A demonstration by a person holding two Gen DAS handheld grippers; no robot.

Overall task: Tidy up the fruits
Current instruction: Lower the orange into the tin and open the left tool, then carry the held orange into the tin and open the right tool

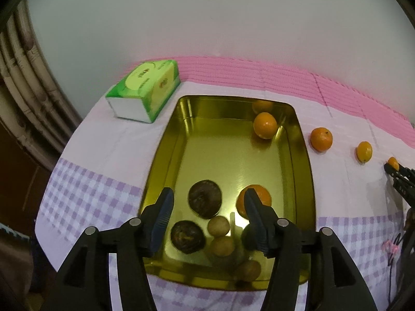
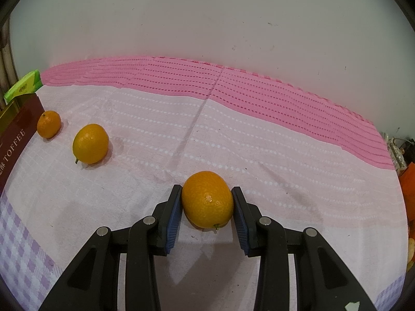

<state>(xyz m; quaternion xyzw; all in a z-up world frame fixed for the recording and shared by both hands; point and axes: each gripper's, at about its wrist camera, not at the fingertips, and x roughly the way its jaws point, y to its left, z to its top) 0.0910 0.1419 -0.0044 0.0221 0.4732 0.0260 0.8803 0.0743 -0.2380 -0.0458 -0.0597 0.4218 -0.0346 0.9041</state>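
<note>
Orange and small, the fruit (image 2: 207,199) in hand sits on the pale cloth (image 2: 259,140), well to the right of the gold tin (image 1: 166,140). The right gripper (image 2: 206,216) is clenched on it, both blue pads against its sides, though it looks not yet lifted. My guess is that this is the pick-up of the next fruit; the move to come calls for raising it, carrying it left past the two loose oranges (image 2: 90,143) and setting it in the tin without squeezing harder.

Over the tin, the left gripper (image 1: 207,220) hangs with its jaws parted and nothing between them.

Only the left wrist view shows the tin's contents: two oranges, two dark wrinkled fruits (image 1: 205,198) and some small tan ones (image 1: 218,226). Only the right wrist view shows the grip itself and the tin's dark red lettered side.
</note>
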